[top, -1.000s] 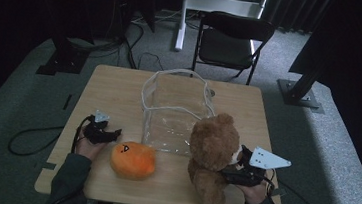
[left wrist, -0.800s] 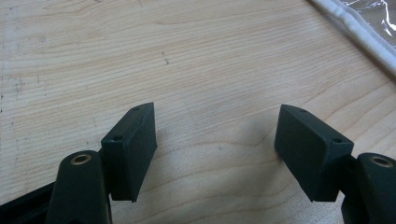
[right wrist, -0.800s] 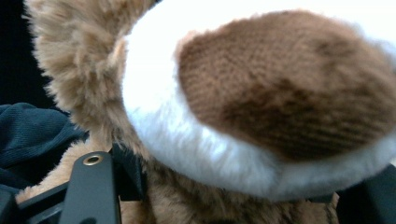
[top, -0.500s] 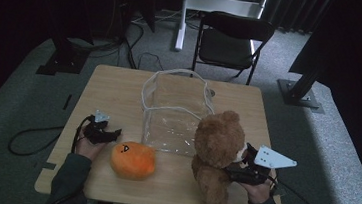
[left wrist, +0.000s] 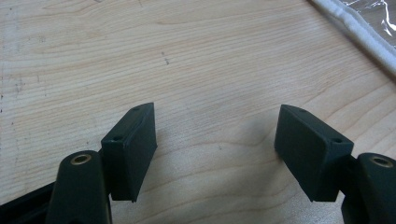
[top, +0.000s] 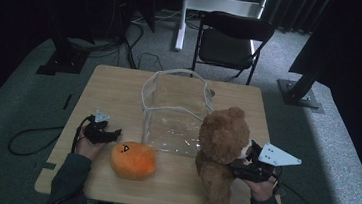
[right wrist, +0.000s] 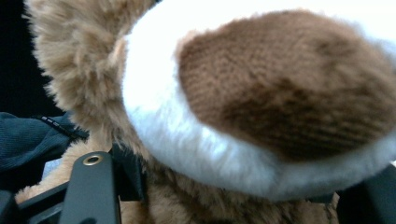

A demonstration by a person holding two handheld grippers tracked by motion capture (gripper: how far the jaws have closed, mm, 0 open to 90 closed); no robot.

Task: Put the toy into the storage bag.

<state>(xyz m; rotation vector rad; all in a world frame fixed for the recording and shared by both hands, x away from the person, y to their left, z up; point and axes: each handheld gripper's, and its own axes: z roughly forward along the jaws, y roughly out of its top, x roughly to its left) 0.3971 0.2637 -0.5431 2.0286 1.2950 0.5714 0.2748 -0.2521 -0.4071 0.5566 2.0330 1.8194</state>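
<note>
Right tongs at lower right of the high view, jaws clamped on the brown teddy bear. In the right gripper view the bear's plush is pressed between the two black jaws: a white-rimmed brown patch in the centre and tan fur at left and below. The grey three-cornered plate sits on top of these tongs, just right of the bear, and the person's right hand is below it at the bottom edge.

The bear is upright at the lower right of the surface. Its head is beside the near right corner of the clear plastic bag, and its legs reach toward the front edge.

Left tongs at lower left of the high view, jaws open with nothing between them. The left gripper view shows both jaws spread wide over bare wood grain, with the bag's white edge in the upper right corner. The left hand rests on the surface.

The orange plush toy lies at lower centre, just right of the left tongs and near the bag's front edge, apart from the bear.

A black chair stands past the far edge of the surface, top centre.
</note>
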